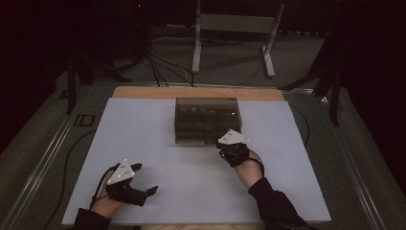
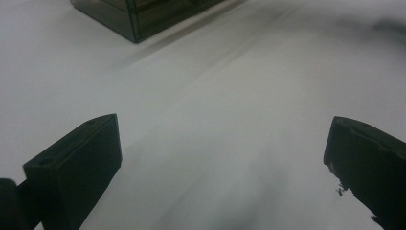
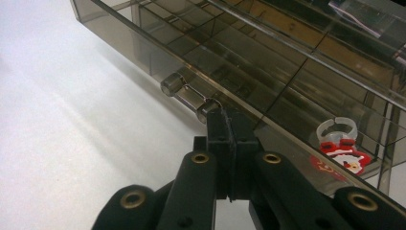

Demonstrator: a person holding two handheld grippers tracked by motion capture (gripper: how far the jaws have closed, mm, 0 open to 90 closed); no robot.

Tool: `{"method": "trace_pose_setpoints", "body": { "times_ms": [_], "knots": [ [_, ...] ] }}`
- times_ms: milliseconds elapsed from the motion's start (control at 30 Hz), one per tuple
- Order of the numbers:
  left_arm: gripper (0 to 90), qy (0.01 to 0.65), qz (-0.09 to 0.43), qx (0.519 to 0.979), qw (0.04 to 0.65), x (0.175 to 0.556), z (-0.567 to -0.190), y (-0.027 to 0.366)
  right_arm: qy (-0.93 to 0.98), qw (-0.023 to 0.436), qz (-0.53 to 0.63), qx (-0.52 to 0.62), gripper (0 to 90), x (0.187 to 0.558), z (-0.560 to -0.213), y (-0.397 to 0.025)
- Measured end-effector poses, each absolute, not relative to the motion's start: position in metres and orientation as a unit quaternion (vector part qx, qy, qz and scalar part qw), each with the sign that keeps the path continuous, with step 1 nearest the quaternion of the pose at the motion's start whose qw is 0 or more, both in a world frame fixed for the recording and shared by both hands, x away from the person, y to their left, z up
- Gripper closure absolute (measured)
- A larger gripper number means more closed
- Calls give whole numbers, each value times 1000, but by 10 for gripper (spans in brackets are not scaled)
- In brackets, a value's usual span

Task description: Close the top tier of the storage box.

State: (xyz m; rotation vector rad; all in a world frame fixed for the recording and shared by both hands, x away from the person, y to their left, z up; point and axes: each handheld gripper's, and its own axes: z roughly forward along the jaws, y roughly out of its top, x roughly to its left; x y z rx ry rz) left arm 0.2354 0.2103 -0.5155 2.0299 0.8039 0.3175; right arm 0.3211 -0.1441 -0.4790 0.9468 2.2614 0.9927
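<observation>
A smoky, see-through plastic drawer box [image 1: 207, 120] sits near the far edge of the pale grey tabletop [image 1: 158, 158], about midway between the left and right edges. The right gripper [image 1: 229, 145] is up against the box's front face at its right end; in the right gripper view its two black jaws are pressed together, tips right at the clear cylindrical drawer handle [image 3: 189, 93], though whether they pinch the handle or only touch it cannot be told. Behind the tinted front, in a compartment to the right of the jaws, lies a small plastic ring with a red-and-white figure on it [image 3: 341, 143] (it looks like a Santa charm).

The left gripper [image 1: 143, 179] rests near the tabletop's near-left corner, well apart from the box, its jaws spread wide with bare tabletop between them. A dark sleeve [image 1: 275, 203] covers the right forearm.
</observation>
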Motion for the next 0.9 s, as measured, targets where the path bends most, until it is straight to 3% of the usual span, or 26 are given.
{"method": "trace_pose_setpoints", "body": {
  "times_ms": [900],
  "knots": [
    [1,325,129,821,451,235,-515,210,828,246,360,352,900,329,-479,-144]
  ]
}}
